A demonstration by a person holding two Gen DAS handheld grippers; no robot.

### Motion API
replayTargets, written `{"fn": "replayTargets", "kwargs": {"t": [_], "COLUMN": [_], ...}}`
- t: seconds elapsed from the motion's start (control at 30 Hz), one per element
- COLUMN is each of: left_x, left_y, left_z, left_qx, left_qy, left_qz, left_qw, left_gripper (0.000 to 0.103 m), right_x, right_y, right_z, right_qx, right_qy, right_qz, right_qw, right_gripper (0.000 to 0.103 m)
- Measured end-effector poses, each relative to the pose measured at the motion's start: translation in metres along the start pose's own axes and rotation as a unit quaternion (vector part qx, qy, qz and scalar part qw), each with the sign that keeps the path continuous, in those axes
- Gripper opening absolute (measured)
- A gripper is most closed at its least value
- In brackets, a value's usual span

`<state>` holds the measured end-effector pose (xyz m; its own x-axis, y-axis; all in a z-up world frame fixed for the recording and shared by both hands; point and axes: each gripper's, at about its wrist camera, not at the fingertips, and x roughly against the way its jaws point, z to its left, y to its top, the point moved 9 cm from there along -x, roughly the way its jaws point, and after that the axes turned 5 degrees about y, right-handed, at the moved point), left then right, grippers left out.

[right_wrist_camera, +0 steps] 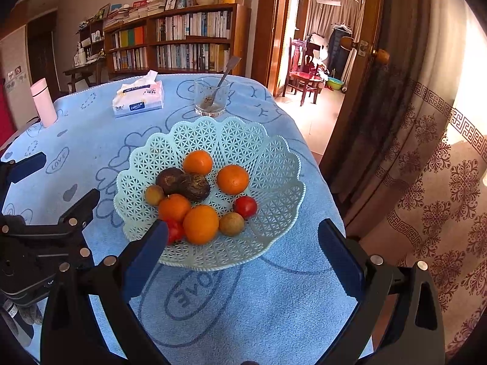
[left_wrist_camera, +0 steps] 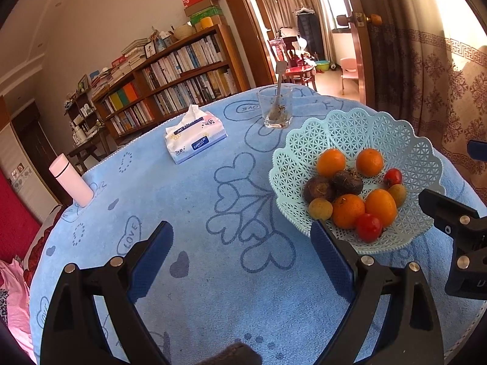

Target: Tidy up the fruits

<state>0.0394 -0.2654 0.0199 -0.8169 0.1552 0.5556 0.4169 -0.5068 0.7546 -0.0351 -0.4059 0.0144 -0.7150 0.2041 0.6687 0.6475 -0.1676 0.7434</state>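
Observation:
A pale green lattice basket stands on the blue towel-covered table. In it lie several oranges, two dark brown fruits, two red tomatoes and two small tan fruits. My left gripper is open and empty, to the left of the basket. My right gripper is open and empty, at the basket's near rim.
A tissue pack, a glass with a spoon and a pink bottle stand farther back on the table. A curtain hangs off the table's right edge. A bookshelf stands behind.

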Motion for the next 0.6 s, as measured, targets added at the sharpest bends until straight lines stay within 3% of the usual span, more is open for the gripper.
{"fn": "replayTargets", "kwargs": {"t": [0.6], "left_x": [-0.0059], "left_y": [-0.0073], "left_z": [-0.0069], "left_qx": [0.004], "left_qy": [-0.025], "left_qz": [0.014], "left_qw": [0.9996], "left_gripper": [0.091], "right_x": [-0.0066], "right_y": [-0.0046], "right_z": [-0.0001], "right_qx": [-0.002], "right_qy": [-0.003], "right_qz": [0.006], "right_qw": [1.000], "right_gripper": [0.100]}}
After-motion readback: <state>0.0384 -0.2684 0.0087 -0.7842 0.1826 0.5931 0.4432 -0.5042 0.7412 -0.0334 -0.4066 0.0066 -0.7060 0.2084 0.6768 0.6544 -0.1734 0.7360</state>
